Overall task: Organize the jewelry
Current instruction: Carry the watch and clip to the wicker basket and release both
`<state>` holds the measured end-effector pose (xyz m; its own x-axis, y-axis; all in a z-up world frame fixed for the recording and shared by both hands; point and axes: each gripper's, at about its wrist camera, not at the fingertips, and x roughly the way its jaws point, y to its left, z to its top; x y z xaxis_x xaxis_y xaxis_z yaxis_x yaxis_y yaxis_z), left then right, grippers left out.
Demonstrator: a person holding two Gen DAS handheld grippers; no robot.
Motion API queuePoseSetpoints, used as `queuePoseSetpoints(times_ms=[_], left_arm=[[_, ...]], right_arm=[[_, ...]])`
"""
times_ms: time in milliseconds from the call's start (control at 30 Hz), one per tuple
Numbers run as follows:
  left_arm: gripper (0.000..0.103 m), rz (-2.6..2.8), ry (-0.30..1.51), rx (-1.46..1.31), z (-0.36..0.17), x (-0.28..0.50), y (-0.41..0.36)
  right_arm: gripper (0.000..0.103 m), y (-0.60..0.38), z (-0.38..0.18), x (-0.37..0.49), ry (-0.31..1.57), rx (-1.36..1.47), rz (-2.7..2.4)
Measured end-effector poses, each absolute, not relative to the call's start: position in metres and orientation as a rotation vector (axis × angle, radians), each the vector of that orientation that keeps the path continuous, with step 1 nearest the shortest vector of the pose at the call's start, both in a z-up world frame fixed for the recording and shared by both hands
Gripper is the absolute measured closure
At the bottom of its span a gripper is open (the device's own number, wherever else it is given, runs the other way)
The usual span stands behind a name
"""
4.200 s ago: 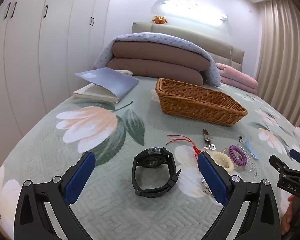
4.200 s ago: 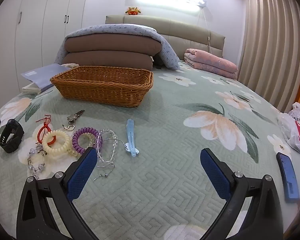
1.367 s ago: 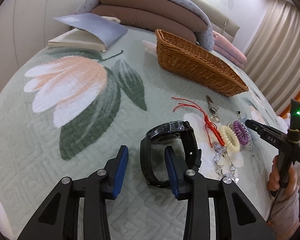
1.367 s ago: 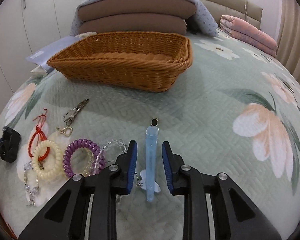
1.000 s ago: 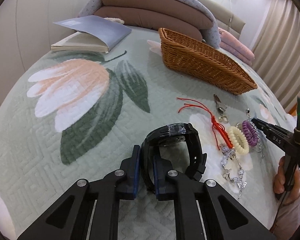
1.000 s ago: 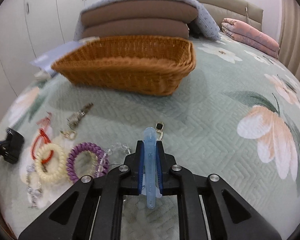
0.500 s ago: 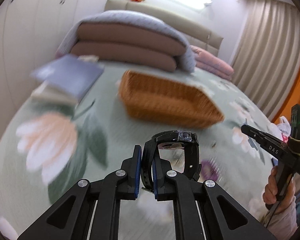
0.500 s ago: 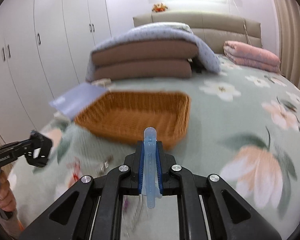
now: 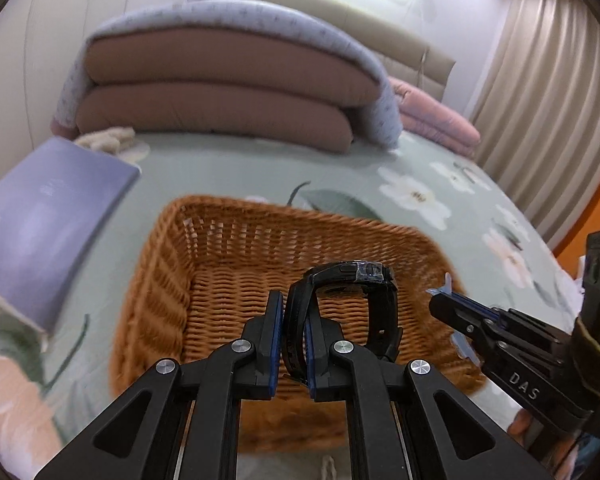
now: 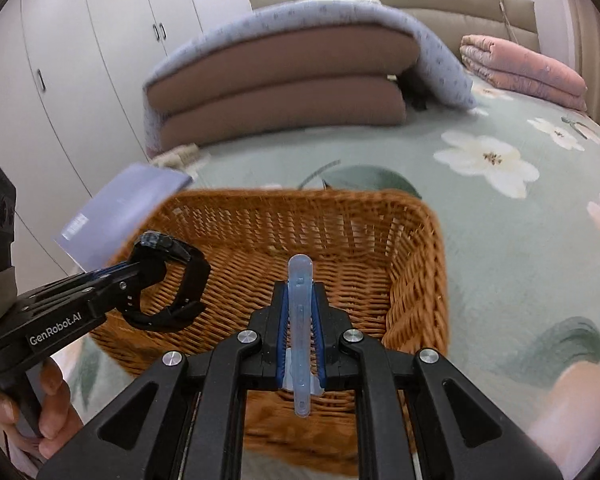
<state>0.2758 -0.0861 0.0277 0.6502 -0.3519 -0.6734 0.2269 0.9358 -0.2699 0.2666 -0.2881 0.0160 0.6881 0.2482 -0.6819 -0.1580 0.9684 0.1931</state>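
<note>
Wicker basket [image 9: 168, 280] lies bare inside, so nothing is sorted yet. Above it, the left gripper [image 9: 290, 340] clamps a black watch [image 9: 352, 280] by its strap, and the right gripper [image 10: 300, 328] pinches a pale blue hair clip [image 10: 300, 320] (both seem ready to drop).

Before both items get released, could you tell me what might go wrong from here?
1. The left tongs pinch only one side of the black watch strap, so it may swing or slip.
2. The blue hair clip sits near the wicker basket front; a careless release could miss.
3. Both tongs are close; they could collide.
</note>
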Motion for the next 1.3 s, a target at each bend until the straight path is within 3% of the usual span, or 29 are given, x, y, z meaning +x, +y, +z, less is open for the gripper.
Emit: queuePoseSetpoints(times_ms=[267, 467, 533, 600, 900, 1100, 1300], left_arm=[[0.093, -0.323, 0.861, -0.162, -0.002, 0.295, -0.084], [0.083, -0.332, 0.847, -0.151, 0.001, 0.293, -0.086], [0.066, -0.343, 0.853, -0.16, 0.001, 0.293, -0.085], [0.057, -0.335, 0.826, -0.167, 0.003, 0.289, -0.083], [0.057, -0.394, 0.627, -0.188, 0.045, 0.249, -0.074], [0.057, -0.415, 0.566, -0.216, 0.068, 0.188, -0.054], [0.057, -0.372, 0.64, -0.274, 0.043, 0.122, -0.02]], right_arm=[[0.089, -0.283, -0.007, 0.274, 0.841, 0.091, 0.21], [0.089, -0.281, -0.007, 0.272, 0.842, 0.078, 0.201], [0.087, -0.281, -0.004, 0.269, 0.823, 0.072, 0.201], [0.086, -0.283, -0.001, 0.266, 0.804, 0.081, 0.204], [0.085, -0.309, 0.033, 0.227, 0.649, 0.172, 0.183], [0.085, -0.316, 0.057, 0.146, 0.581, 0.202, 0.209], [0.085, -0.308, 0.033, 0.086, 0.626, 0.194, 0.249]])
